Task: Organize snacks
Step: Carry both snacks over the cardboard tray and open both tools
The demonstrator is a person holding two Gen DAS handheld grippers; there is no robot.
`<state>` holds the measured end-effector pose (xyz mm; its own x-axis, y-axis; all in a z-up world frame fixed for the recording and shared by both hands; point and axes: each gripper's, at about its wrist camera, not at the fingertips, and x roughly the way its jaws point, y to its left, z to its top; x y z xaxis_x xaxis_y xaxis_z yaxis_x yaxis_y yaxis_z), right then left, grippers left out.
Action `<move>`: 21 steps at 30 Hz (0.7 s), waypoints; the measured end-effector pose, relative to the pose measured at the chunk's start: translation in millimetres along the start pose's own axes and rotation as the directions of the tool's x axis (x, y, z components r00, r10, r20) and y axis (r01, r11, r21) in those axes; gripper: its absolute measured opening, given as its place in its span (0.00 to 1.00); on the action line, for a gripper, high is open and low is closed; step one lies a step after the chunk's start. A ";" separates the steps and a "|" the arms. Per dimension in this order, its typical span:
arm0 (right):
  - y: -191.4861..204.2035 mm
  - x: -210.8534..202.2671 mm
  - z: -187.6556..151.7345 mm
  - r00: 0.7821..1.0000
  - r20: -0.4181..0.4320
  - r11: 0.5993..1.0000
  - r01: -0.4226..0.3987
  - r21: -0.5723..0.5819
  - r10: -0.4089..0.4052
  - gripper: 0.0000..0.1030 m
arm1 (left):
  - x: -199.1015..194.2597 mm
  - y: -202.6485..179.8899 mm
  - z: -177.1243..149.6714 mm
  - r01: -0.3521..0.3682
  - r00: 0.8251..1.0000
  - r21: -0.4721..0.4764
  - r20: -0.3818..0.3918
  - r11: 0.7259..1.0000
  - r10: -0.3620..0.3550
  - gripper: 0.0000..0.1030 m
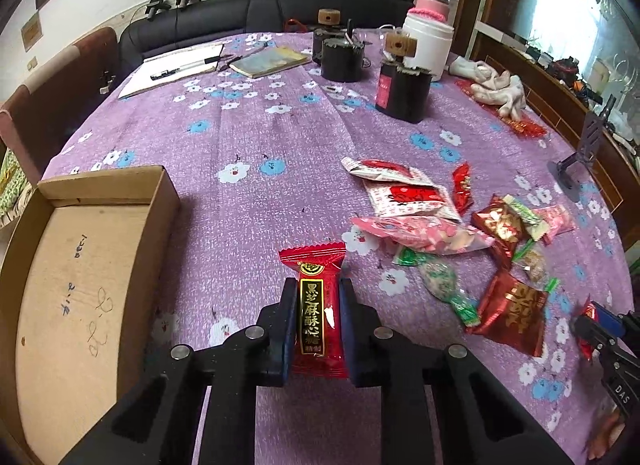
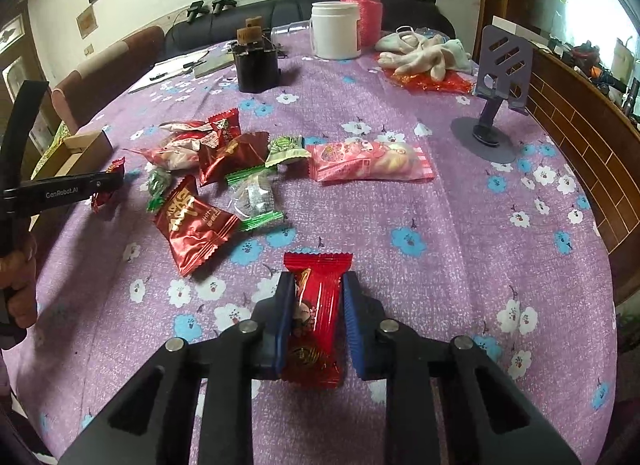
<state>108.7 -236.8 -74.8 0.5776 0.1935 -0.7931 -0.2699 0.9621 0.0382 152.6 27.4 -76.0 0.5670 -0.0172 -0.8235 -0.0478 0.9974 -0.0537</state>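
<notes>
Gripping a red sesame candy packet (image 1: 319,311) with gold Chinese lettering, the left hand-held gripper (image 1: 314,325) has its two blue pads closed against the packet's sides and holds it above the bench (image 1: 248,133), which wears a purple cloth printed with white and blue flowers. Just to that gripper's left sits an open cardboard box (image 1: 80,265), its brown floor bare except for pen scribbles. The right hand-held gripper (image 2: 316,321) is likewise closed on a snack, a red wrapped candy (image 2: 316,317) pinched between its blue pads over the cloth. Between the two grippers, the remaining snacks lie in a loose heap (image 2: 224,173) on the bench: red foil packets, green-ended clear wrappers, and a long pink biscuit packet (image 2: 370,163) lying a little to the right of the heap. Farther back stand a black tin (image 2: 257,67), a white jar (image 2: 335,29), a pink-sleeved flask (image 2: 366,9), pale gloves (image 2: 424,53) and a purple phone stand (image 2: 496,97).
</notes>
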 end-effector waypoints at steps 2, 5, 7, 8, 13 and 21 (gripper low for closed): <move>0.6 -3.6 -0.1 1.000 0.006 1.000 -0.012 0.002 0.012 0.22 | -8.1 -2.0 -3.1 -0.003 1.000 0.005 0.011 1.000 0.003 0.19; 5.2 -11.9 0.8 0.999 0.023 1.000 -0.027 -0.004 0.027 0.22 | -20.6 -3.7 -8.0 -0.013 0.999 0.009 0.032 1.000 0.012 0.19; 11.1 -17.7 2.4 0.999 0.036 0.999 -0.039 -0.015 0.040 0.22 | -32.0 -1.6 -12.8 -0.029 0.998 0.001 0.052 1.000 0.028 0.19; 14.1 -19.9 3.4 0.998 0.041 0.999 -0.047 -0.020 0.048 0.22 | -37.2 0.2 -15.1 -0.039 0.997 -0.004 0.062 0.999 0.040 0.19; 40.7 -32.7 10.3 0.991 0.065 0.992 -0.110 -0.065 0.114 0.22 | -78.0 16.7 -28.2 -0.106 0.985 -0.028 0.136 0.994 0.109 0.19; 116.4 -43.6 23.9 0.950 0.054 0.941 -0.296 -0.164 0.308 0.22 | -126.3 89.5 -51.7 -0.194 0.963 -0.127 0.164 0.973 0.213 0.19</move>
<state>70.5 -128.7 -21.3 0.5067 0.4906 -0.7089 -0.5513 0.8166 0.1711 34.2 115.2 -6.0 0.6706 0.2077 -0.7122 -0.2607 0.9648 0.0359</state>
